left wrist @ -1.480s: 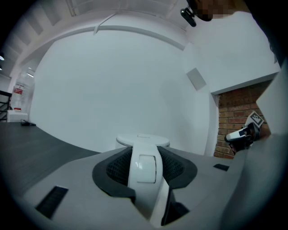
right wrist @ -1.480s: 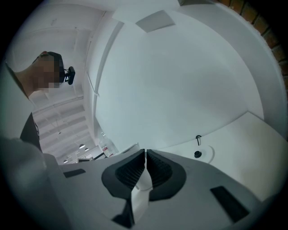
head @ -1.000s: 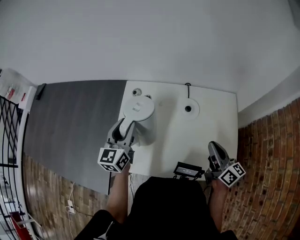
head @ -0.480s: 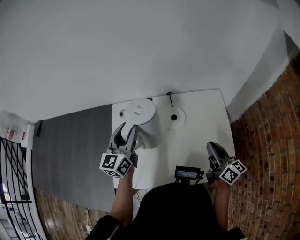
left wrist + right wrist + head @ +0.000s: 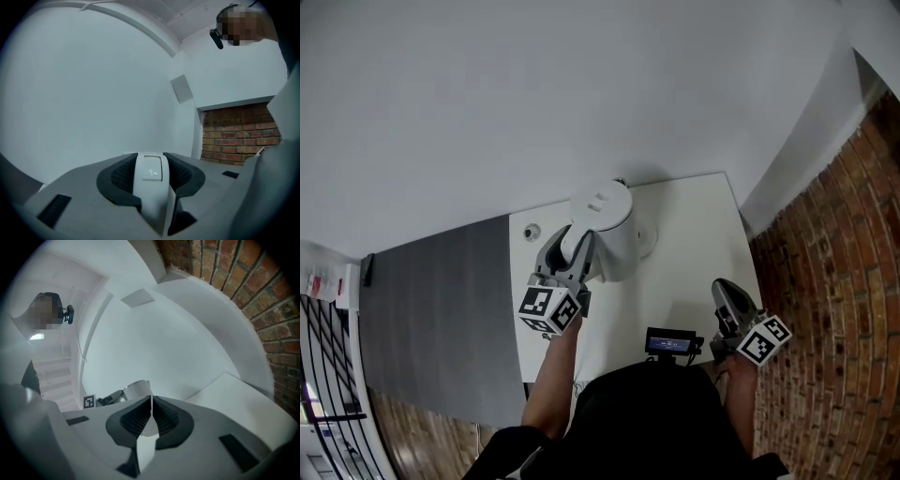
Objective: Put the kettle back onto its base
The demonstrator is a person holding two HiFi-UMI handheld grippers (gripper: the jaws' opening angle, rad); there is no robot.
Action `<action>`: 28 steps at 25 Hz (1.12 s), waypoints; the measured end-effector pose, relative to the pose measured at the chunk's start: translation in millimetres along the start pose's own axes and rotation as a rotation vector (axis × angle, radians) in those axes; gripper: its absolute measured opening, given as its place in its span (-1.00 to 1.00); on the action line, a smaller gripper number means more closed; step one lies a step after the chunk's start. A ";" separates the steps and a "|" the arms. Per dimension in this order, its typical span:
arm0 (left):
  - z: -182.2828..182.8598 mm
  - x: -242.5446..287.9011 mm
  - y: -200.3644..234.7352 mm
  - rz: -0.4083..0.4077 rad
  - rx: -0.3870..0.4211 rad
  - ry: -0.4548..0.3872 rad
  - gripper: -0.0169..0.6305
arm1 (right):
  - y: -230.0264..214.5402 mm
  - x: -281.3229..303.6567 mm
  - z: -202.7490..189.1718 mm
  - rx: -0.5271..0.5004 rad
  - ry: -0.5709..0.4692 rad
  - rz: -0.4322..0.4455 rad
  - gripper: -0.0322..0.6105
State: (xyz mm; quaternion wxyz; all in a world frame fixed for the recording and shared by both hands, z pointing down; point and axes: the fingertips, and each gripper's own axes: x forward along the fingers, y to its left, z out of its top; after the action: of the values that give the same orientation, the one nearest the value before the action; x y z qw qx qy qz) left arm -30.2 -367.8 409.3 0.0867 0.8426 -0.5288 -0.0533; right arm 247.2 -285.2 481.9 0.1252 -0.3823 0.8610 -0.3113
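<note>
At the far edge of the table (image 5: 698, 246), about midway along: kettle (image 5: 607, 217) upright, carried by my left gripper (image 5: 574, 251), jaws clenched on the white handle (image 5: 151, 180). The handle points back toward me and the near left corner, with the body beyond my fingers. The base (image 5: 650, 241) shows only as a sliver of rim at the kettle's right flank, so the kettle is mostly over it, a touch to the left. Seated or not, I cannot tell from above. Judgement: a small shift right, then straight down, kept upright. Right gripper (image 5: 724, 298) pressed closed on nothing by the near right corner, well apart. The left hand is the nearer.
</note>
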 end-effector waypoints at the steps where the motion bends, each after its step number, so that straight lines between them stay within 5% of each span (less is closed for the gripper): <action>1: -1.1 4.8 -1.5 -0.008 -0.001 0.001 -0.38 | -1.0 0.1 -0.2 0.002 0.000 -0.003 -0.83; 28: -18.8 76.3 5.9 -0.031 0.020 -0.012 -0.38 | -5.5 33.5 2.7 0.012 0.035 0.007 -0.83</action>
State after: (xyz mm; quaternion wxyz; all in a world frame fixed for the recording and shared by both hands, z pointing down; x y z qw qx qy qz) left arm 1.2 -437.3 429.1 0.0741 0.8512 -0.5168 -0.0543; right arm 229.0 -313.9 484.1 0.1135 -0.3731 0.8624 -0.3228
